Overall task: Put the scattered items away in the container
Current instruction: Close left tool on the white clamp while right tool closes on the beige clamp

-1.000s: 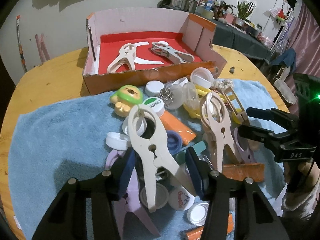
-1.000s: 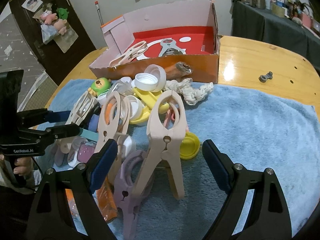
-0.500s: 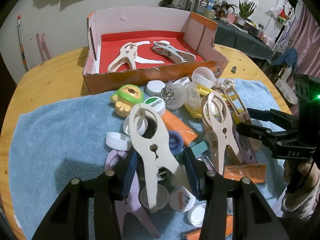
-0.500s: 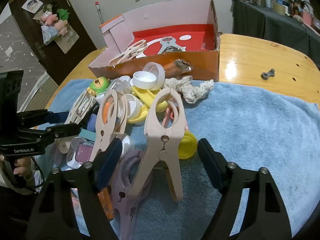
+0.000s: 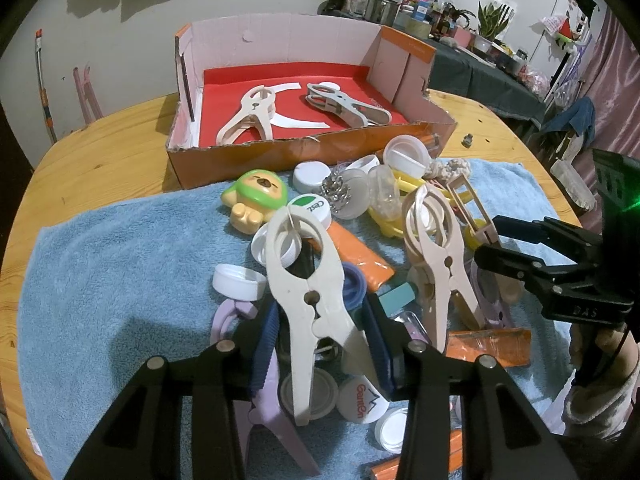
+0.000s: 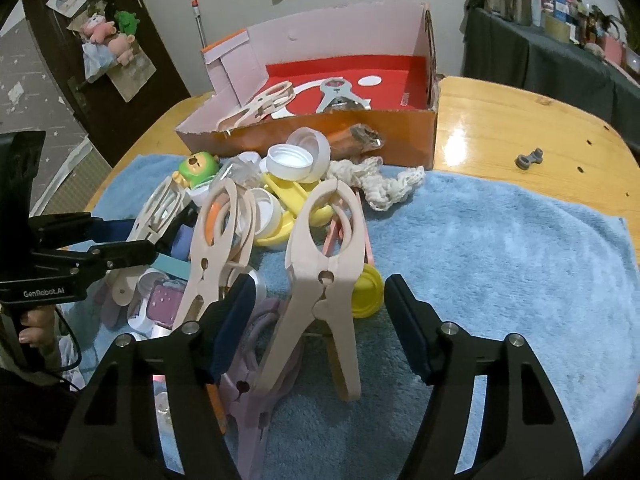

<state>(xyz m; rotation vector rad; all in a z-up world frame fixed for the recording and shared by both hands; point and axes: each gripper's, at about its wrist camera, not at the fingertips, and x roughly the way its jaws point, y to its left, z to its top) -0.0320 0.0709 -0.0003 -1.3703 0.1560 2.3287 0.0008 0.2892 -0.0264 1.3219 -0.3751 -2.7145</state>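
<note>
Cream plastic spring clamp (image 5: 308, 300) stands between my left gripper (image 5: 320, 344) jaws, which have just been closing, contact unclear. Right gripper (image 6: 316, 320) jaws, also closing, straddle a pink clamp (image 6: 324, 276) without touching. Cardboard box (image 5: 280, 156) at twelve o'clock.

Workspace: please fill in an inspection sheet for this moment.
Surface: wooden table under a blue towel.
Job's things: box holds two clips; a pile of clips, caps and a toy lies on the towel.
Clutter: grey part on the bare table.
Grippers: left gripper has just been closing around a white clip, contact unclear; right gripper has just been closing, pads clear of the pink clip between them.
Cables: thin cable by the left hand.
Surroundings: crowded side table, door.
</note>
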